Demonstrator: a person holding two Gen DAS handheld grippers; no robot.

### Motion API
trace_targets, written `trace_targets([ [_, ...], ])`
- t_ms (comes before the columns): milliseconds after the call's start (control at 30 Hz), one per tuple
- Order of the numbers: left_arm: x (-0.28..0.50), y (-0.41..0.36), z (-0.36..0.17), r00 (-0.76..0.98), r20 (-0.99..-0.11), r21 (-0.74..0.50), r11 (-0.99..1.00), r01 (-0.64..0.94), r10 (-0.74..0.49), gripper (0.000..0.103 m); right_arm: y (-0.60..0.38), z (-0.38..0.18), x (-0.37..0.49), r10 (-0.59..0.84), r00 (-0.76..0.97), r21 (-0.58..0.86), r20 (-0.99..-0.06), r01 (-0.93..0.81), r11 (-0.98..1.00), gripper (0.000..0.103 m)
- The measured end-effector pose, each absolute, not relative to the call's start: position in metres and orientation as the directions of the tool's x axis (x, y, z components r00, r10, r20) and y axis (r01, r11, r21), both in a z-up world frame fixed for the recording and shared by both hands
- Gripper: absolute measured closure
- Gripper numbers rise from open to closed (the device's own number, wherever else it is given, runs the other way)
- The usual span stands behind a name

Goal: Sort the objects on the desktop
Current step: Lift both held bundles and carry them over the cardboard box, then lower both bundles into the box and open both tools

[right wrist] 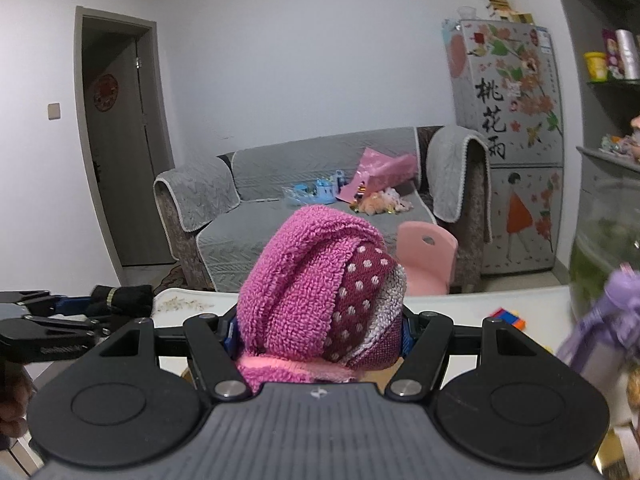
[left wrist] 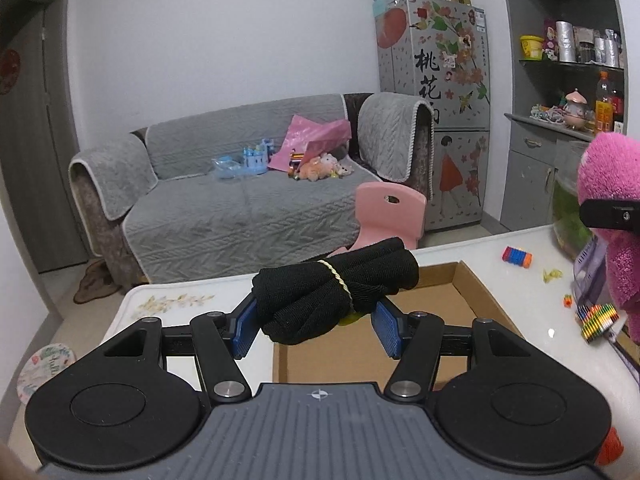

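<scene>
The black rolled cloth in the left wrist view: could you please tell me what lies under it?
Under the black rolled cloth sits an open cardboard box, its floor bare where visible. The part beneath the cloth is covered.

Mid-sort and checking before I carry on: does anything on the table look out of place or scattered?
Yes. Small coloured pieces lie loose on the white table right of the cardboard tray: a striped block, a yellow scrap and a rainbow stack. The black bundle and pink socks are held securely.
</scene>
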State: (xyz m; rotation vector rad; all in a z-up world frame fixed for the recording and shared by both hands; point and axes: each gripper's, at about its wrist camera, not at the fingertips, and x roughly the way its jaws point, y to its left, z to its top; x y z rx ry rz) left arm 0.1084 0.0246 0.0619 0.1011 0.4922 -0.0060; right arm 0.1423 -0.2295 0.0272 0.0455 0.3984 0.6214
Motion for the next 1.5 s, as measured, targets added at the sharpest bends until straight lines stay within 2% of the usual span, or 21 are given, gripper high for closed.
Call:
trace_targets([
  [233, 0.16, 0.026, 0.053, 0.863, -0.505, 0.064, 0.998, 0.024, 0.012, 0.038, -0.203, 0.031, 0.167, 0.6, 0.713, 0.134, -0.362, -0.597, 0.791, 0.04],
  [467, 0.217, 0.027, 0.033, 0.835, -0.55, 0.061, 0.998, 0.015, 0.021, 0.038, -0.169, 0.01, 0.211, 0.606, 0.67, 0.142, -0.428, -0.612, 0.778, 0.04],
  [867, 0.311, 0.046, -0.055, 0.731, -0.682, -0.039, 0.997, -0.065, 0.021, 0.038, -0.11, -0.055, 0.277, 0.577, 0.562, 0.17, -0.593, -0.613, 0.772, 0.04],
  [1133, 0.337, 0.061, -0.093, 0.672, -0.741, -0.078, 0.99, -0.116, 0.02, 0.037, -0.094, -0.092, 0.295, 0.538, 0.509, 0.175, -0.672, -0.597, 0.783, 0.039],
  [1500, 0.338, 0.051, -0.098, 0.676, -0.728, 0.019, 0.989, -0.147, 0.114, 0.036, -0.088, -0.116, 0.312, 0.489, 0.495, 0.176, -0.718, -0.551, 0.816, 0.039],
])
